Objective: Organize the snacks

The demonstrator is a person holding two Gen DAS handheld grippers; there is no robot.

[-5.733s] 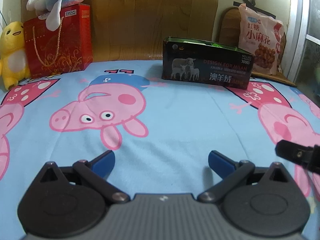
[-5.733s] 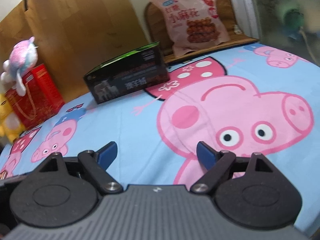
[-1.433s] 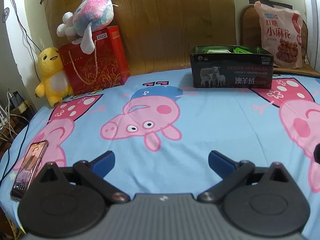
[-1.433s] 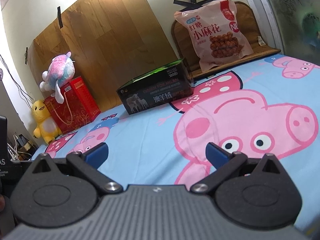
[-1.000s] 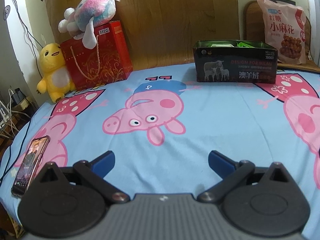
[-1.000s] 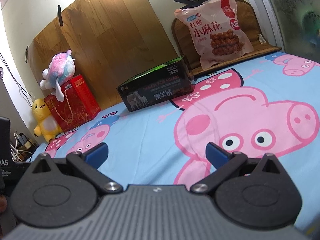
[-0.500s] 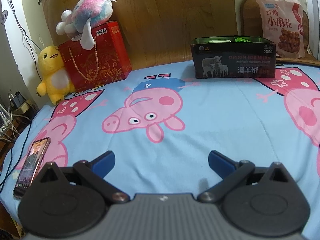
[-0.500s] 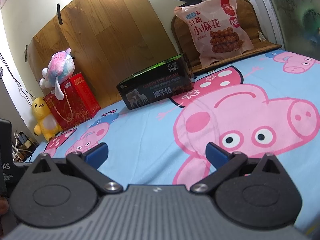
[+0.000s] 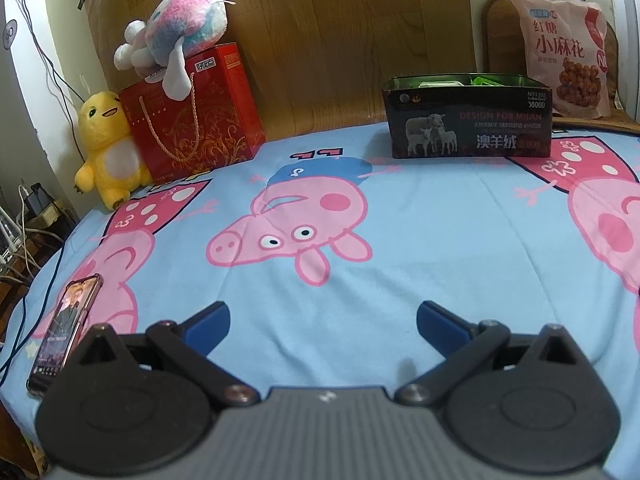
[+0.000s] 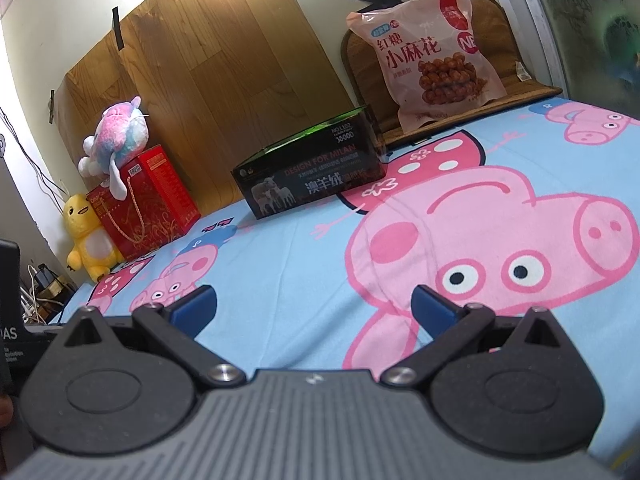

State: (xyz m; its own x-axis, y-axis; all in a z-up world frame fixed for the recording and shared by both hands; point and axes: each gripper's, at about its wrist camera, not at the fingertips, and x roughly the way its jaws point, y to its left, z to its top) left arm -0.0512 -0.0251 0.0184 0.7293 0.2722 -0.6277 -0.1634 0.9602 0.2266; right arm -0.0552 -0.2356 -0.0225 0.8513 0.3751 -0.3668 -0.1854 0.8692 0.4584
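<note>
A dark open box (image 9: 468, 118) printed with sheep stands at the far side of the bed; green and white packets show inside it. It also shows in the right wrist view (image 10: 310, 168). A large pink snack bag (image 9: 564, 46) leans upright behind it, also in the right wrist view (image 10: 426, 56). My left gripper (image 9: 323, 320) is open and empty, low over the near part of the bed. My right gripper (image 10: 314, 302) is open and empty, also far back from the box.
A blue cartoon-pig bedsheet (image 9: 420, 220) covers the bed. A red gift box (image 9: 192, 116) with a pink plush toy (image 9: 180, 44) on it and a yellow plush (image 9: 106, 148) stand at the back left. A phone (image 9: 64, 320) lies near the left edge.
Since 5.7 s ago both grippers have pulled back and risen, so the box looks farther off. Over the last second the views shift only slightly. Both stay open.
</note>
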